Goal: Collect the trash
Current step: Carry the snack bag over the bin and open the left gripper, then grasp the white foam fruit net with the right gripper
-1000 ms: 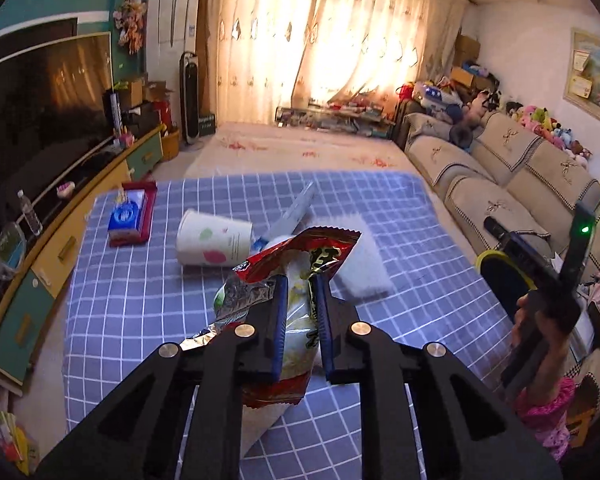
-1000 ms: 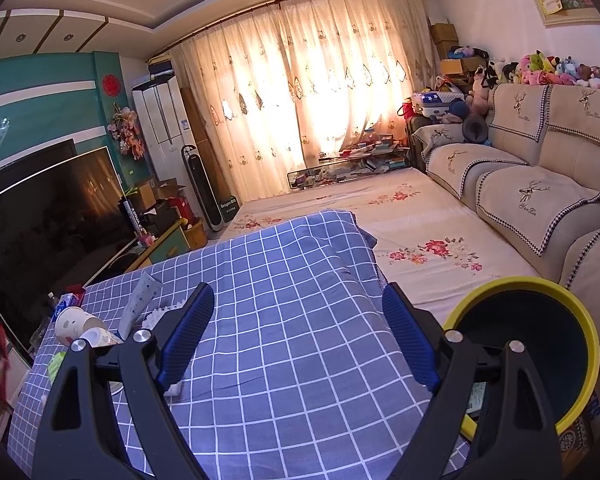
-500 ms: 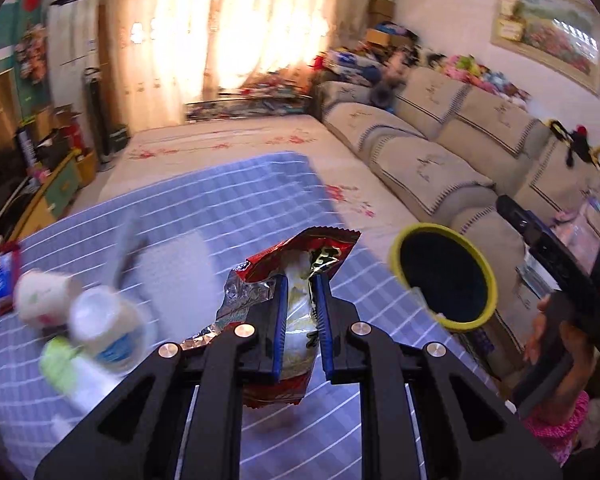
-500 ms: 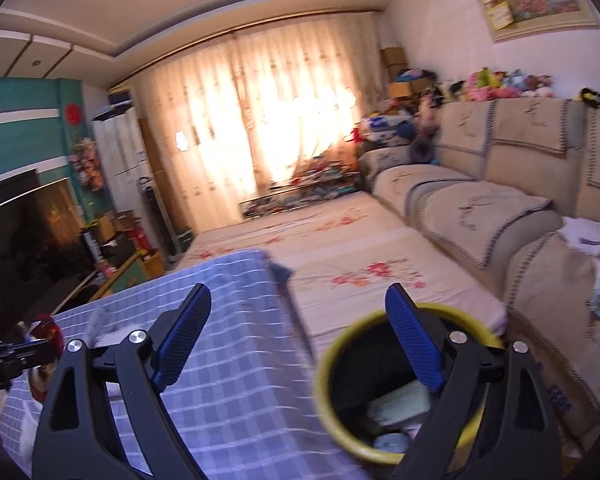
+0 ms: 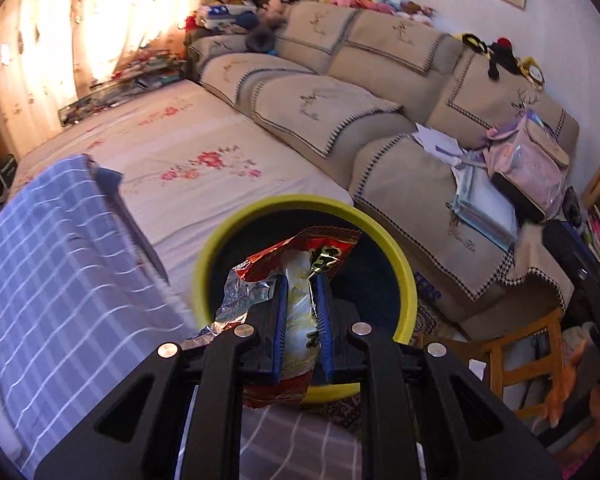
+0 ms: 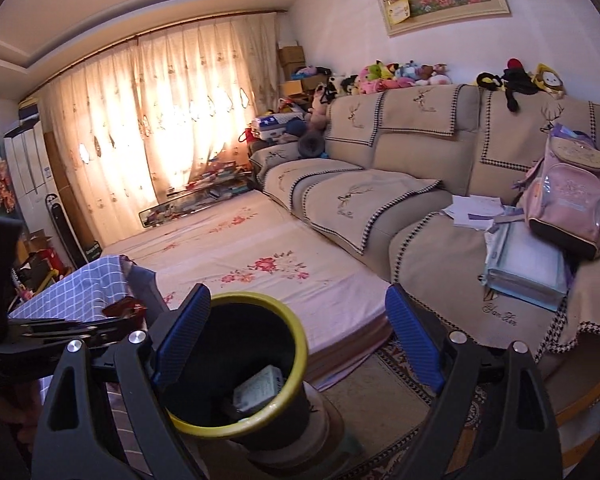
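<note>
— Left view: what's my left claw (image 5: 302, 312) doing?
— Pinching the wrapper (image 5: 300, 280), which hangs over the bin (image 5: 404, 272)'s mouth at 12 o'clock. I'd centre it, then let go.
— Right view?
— Right claw (image 6: 296, 338) is spread and empty, bin (image 6: 296, 344) at 7 o'clock. I'd keep it clear.

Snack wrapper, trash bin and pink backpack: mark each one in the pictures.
snack wrapper (image 5: 300, 312), left wrist view, on the pale middle panel between the pads.
trash bin (image 6: 296, 344), right wrist view, on its yellow rim.
pink backpack (image 6: 568, 204), right wrist view, on its front panel.
</note>
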Demonstrator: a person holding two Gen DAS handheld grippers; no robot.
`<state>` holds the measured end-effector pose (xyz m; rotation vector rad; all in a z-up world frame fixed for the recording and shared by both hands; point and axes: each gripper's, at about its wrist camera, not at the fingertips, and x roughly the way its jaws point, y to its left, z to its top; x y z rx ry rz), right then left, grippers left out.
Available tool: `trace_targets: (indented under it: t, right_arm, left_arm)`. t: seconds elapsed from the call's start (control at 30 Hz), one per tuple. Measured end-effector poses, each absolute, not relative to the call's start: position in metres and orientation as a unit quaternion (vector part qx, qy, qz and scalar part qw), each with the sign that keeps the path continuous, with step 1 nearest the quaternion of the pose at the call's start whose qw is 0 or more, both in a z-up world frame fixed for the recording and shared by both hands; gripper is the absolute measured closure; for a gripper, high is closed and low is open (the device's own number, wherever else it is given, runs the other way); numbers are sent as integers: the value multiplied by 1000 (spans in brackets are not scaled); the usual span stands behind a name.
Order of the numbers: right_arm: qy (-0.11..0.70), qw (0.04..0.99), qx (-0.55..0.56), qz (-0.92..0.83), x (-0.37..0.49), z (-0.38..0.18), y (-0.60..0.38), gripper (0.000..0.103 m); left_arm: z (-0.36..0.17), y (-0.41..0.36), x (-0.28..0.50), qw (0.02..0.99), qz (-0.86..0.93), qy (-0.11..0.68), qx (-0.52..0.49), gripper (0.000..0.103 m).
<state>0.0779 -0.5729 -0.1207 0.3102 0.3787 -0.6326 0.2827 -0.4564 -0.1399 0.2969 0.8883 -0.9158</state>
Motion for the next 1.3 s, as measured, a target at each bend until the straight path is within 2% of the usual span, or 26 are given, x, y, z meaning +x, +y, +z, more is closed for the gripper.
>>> trace_targets:
  t: [0.07, 0.13, 0.2, 0.3, 0.4, 0.5, 0.7, 0.93, 1.17, 1.3]
  right_arm:
    - [187, 919, 151, -312, 77, -122, -575, 19]
    - [188, 918, 151, -314, 78, -121, -578, 19]
    - [188, 918, 150, -316, 78, -120, -579, 19]
    - [189, 917, 147, -318, 79, -120, -577, 19]
    - [190, 918, 146, -316, 80, -119, -574, 19]
    - [187, 919, 144, -315, 82, -115, -568, 19]
    - [186, 927, 143, -294, 95, -111, -553, 19]
    - [200, 952, 138, -184, 161, -101, -492, 19]
    - [236, 963, 126, -27, 249, -98, -387, 19]
    - [258, 959, 111, 34, 291, -95, -329, 19]
  left_arm:
    - [-153, -476, 288, 782, -428, 430, 139, 83]
    - [-166, -490, 292, 776, -427, 441, 145, 73]
    - [-180, -501, 298, 775, -416, 453, 146, 55]
    - [-194, -510, 305, 773, -406, 466, 145, 42]
    - [-202, -507, 311, 775, -399, 469, 143, 33]
    - [-197, -490, 313, 780, -394, 468, 131, 31]
    - [-143, -400, 303, 822, -383, 414, 73, 21]
    - [-72, -222, 284, 905, -291, 309, -20, 10]
    - [-54, -35, 267, 965, -102, 230, -77, 5]
    - [-65, 33, 260, 975, -20, 197, -101, 5]
